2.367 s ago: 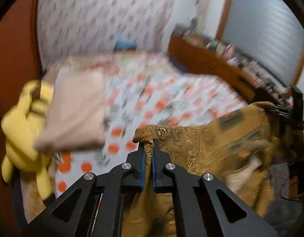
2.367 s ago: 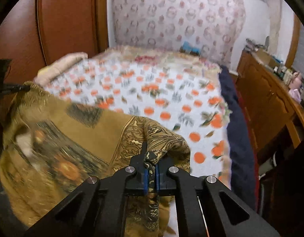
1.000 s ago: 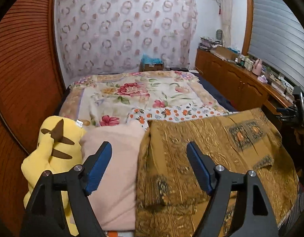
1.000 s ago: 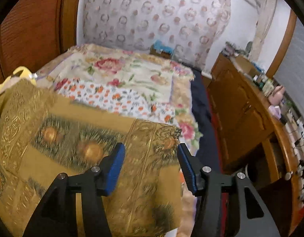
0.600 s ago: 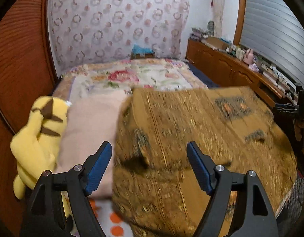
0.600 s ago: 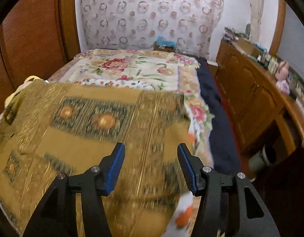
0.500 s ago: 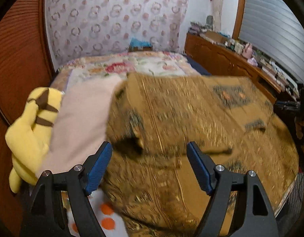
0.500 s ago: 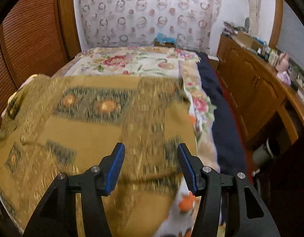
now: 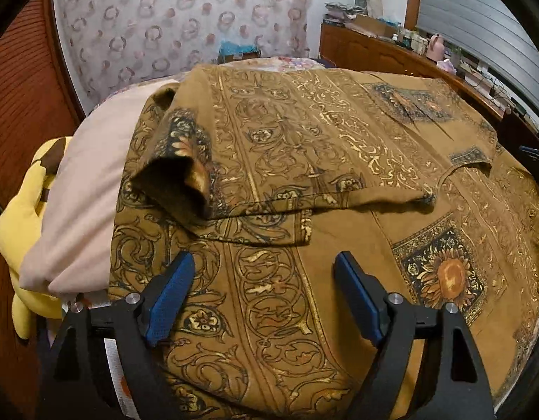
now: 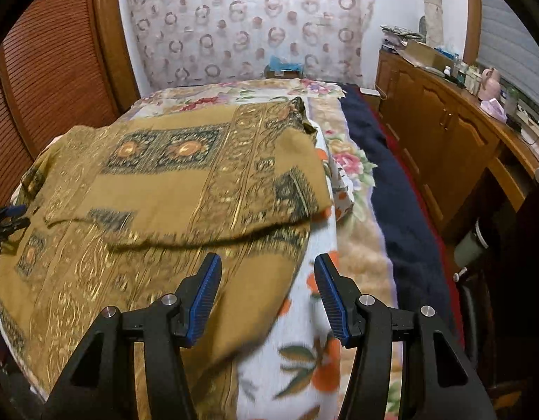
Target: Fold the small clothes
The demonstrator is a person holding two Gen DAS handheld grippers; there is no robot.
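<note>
Nearest in, the left tool [image 9: 264, 294] hangs with its two blue pads [image 9: 169, 294] spread wide, grasping nothing, just above the near part of the brown patterned garment [image 9: 304, 182]. The right tool [image 10: 267, 295] is likewise released, pads apart, over the garment's [image 10: 171, 189] near right edge where it meets the orange-flowered sheet [image 10: 304, 350].

One garment, and it lies on the bed [image 10: 357, 245], its far half folded toward the near half, so a doubled layer ends in a ridge across the middle. Whatever lies under that fold is hidden. A sleeve opening [image 9: 174, 189] gapes dark at the garment's left side (what's inside it is lost in shadow). The near hem runs out of view behind the tool arms.

Left of the garment, one pale pink pillow [image 9: 83, 189], partly tucked beneath it; beyond that pillow, one yellow plush toy [image 9: 17, 217], mostly covered and cut by the lens edge.

Right of the garment, a dark blue blanket [image 10: 385, 189] along the bed's side, then a wooden cabinet [image 10: 441, 129] with small items on top, too small to count.

Behind the garment, a floral bedspread [image 10: 234, 96], one blue object [image 10: 285, 63] (hard to identify), and a ring-patterned curtain [image 10: 251, 17].
</note>
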